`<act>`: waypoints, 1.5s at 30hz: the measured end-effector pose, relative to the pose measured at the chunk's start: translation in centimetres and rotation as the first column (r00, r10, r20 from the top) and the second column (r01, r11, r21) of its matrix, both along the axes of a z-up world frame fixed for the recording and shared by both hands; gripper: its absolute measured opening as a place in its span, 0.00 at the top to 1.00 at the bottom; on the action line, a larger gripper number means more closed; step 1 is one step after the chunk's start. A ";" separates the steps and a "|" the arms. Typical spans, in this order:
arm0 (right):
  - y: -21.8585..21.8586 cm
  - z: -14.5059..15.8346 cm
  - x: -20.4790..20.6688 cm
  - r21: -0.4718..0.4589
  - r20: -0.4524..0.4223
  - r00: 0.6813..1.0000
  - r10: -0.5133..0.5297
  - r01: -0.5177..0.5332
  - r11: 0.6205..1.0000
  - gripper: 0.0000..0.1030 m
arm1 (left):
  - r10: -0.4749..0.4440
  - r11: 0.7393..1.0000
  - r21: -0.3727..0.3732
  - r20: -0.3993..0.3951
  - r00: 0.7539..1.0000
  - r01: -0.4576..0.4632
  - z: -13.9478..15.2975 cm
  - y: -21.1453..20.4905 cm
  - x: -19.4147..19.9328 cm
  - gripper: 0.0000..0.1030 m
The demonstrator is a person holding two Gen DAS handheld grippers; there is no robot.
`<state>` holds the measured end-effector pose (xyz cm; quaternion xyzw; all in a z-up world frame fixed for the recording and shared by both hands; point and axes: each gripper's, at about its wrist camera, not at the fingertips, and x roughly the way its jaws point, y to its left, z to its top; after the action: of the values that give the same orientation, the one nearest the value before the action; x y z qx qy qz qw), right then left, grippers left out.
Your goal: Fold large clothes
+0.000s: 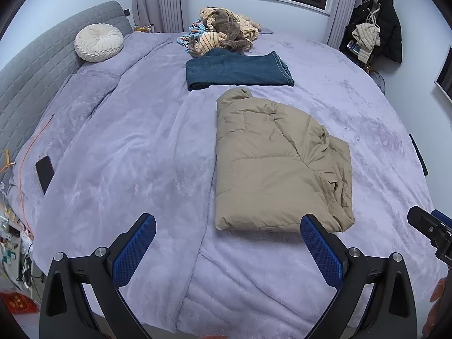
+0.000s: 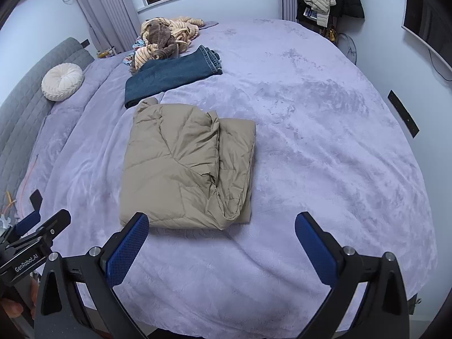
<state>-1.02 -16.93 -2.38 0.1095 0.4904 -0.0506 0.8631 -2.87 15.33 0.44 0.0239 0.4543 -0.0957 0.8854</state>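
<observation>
The tan quilted puffer jacket [image 1: 276, 163] lies folded in a rough rectangle on the bed's lilac plush blanket [image 1: 127, 147], just in front of the folded dark blue jeans [image 1: 237, 69]. The left hand-held gripper [image 1: 226, 243] and right hand-held gripper [image 2: 221, 238] hover above it, both spread wide and empty.

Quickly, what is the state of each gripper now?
Left gripper: open, holding nothing.
Right gripper: open, holding nothing; the folded tan jacket lies free.
</observation>
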 end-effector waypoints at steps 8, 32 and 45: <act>0.8 0.6 -0.9 0.001 0.007 1.000 0.010 -0.010 1.000 0.00 | 0.005 1.000 0.000 0.009 1.000 -0.005 0.7 0.6 -0.8 0.01; 1.1 0.8 -1.2 0.001 0.013 1.000 0.010 -0.010 1.000 0.00 | 0.010 1.000 0.004 0.018 1.000 -0.010 1.3 1.0 -1.4 0.01; 1.2 0.9 -1.3 0.000 0.014 1.000 0.010 -0.010 1.000 0.00 | 0.013 1.000 0.004 0.019 1.000 -0.013 1.3 0.9 -1.7 0.01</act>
<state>-2.30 -15.70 -1.48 0.1073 0.4847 -0.0452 0.8669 -4.56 16.24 1.73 0.0237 0.4462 -0.0888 0.8902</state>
